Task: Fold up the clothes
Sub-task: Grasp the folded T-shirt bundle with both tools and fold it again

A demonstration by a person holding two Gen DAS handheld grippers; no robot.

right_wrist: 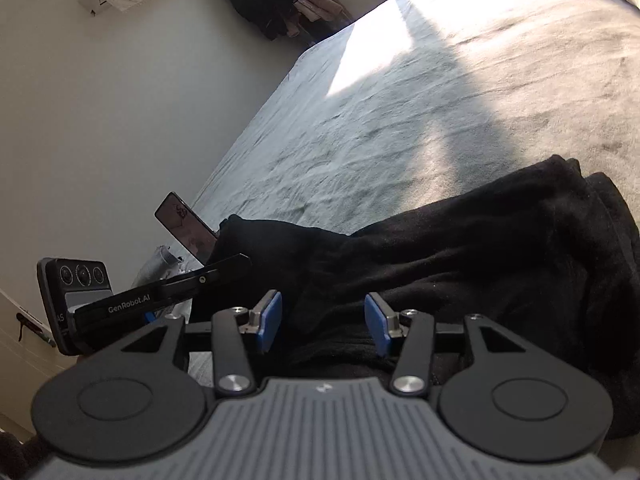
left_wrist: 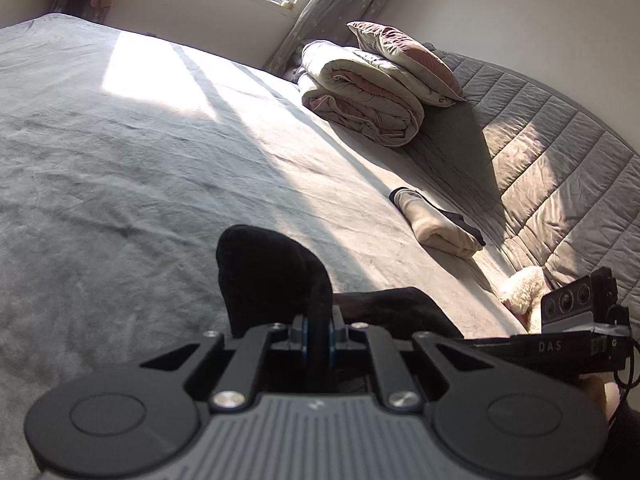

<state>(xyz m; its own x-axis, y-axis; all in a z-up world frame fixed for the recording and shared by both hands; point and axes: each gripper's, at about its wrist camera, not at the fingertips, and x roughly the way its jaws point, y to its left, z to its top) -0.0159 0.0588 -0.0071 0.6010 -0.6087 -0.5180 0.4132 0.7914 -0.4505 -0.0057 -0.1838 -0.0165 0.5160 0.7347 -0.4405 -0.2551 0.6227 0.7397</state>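
Note:
A black fleece garment (right_wrist: pixel 460 248) lies bunched on the grey bed (right_wrist: pixel 400 128). My left gripper (left_wrist: pixel 319 326) is shut on a fold of that black garment (left_wrist: pixel 272 272), which stands up in front of the jaws. My right gripper (right_wrist: pixel 323 322) is open, its blue pads (right_wrist: pixel 269 320) just above the garment with dark cloth between and under them; it grips nothing. The left gripper also shows at the left of the right wrist view (right_wrist: pixel 168 292), and the right one at the right edge of the left wrist view (left_wrist: pixel 576 320).
A folded cream and dark garment (left_wrist: pixel 436 224) lies near the quilted headboard (left_wrist: pixel 560 168). A folded duvet (left_wrist: pixel 360 96) with a pillow (left_wrist: pixel 408 60) sits at the far corner. A white plush thing (left_wrist: pixel 520 292) lies by the headboard. A phone (right_wrist: pixel 184 224) stands at the bed edge.

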